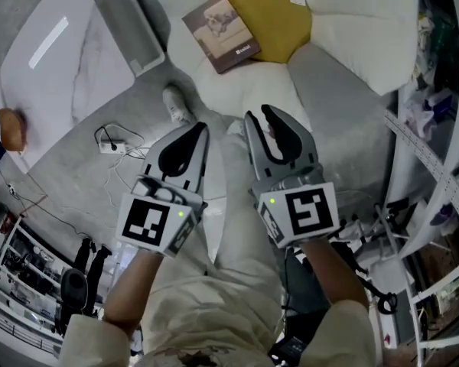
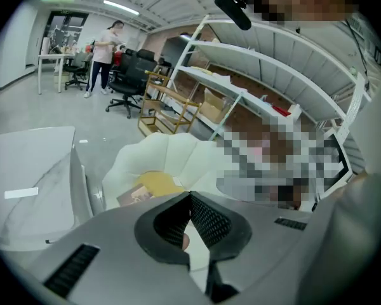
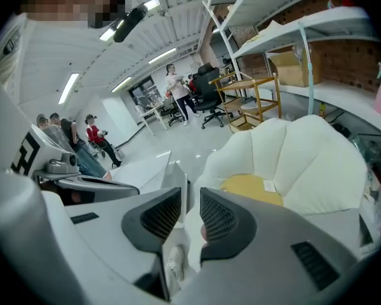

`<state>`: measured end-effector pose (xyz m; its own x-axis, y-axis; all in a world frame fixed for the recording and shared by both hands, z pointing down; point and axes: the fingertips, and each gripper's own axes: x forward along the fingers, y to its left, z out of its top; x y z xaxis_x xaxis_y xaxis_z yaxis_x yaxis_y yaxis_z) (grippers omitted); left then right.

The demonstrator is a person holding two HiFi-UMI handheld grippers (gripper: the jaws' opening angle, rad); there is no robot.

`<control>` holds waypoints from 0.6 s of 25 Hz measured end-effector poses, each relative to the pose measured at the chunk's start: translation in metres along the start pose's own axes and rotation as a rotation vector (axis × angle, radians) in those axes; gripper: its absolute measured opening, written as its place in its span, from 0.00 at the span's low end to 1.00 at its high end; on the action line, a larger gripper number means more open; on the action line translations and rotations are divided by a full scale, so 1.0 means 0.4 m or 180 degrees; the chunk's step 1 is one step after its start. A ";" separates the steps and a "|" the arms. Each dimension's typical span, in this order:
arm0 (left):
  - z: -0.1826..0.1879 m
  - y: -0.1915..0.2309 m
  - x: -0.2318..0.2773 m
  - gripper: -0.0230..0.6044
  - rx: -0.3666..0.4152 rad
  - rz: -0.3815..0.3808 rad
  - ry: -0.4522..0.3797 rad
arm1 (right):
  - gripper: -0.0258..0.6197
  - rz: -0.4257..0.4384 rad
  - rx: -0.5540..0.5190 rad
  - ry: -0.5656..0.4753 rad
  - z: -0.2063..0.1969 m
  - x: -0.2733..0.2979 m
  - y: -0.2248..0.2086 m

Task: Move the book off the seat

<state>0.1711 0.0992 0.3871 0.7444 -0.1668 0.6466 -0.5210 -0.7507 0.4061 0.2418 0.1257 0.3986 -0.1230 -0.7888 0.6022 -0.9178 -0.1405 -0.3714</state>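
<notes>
A flat brown book (image 1: 222,33) with a picture on its cover is being carried by the seat (image 1: 229,90) of a soft white shell-shaped chair (image 1: 352,29). The book is lying flat at the seat's left edge, as the head view shows it. One side of it is resting on the edge of a round yellow cushion (image 1: 271,14), and the other side is lying on the white padding.

Both grippers are being held out side by side, near the seat's front edge and well apart from the book. The left gripper (image 1: 202,128) is being kept fully closed, with its two jaws pressed together and nothing between them. The right gripper (image 1: 258,115) is being held a little way open, with a thin gap between its jaws, and nothing is being gripped by it.

A white marble-look worktop (image 1: 69,60) is standing to the left of the chair, and a small brown lump (image 1: 11,128) is lying at one of its corners. A white power strip (image 1: 109,147) with its cord is lying on the grey floor (image 1: 76,174) beside the worktop. A white shoe (image 1: 177,104) is being kept close to the seat's front edge.
</notes>
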 end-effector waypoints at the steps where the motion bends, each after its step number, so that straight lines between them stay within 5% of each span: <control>1: -0.012 0.009 0.016 0.06 -0.0012 0.0018 -0.0009 | 0.16 -0.0003 0.0022 0.0011 -0.014 0.016 -0.014; 15: -0.130 0.103 0.216 0.06 -0.0052 0.0123 0.0062 | 0.31 -0.0135 0.0286 0.0238 -0.176 0.197 -0.183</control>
<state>0.1922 0.0871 0.4931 0.7154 -0.1829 0.6743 -0.5560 -0.7335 0.3910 0.2725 0.1159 0.5230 -0.1158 -0.7346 0.6685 -0.8857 -0.2283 -0.4043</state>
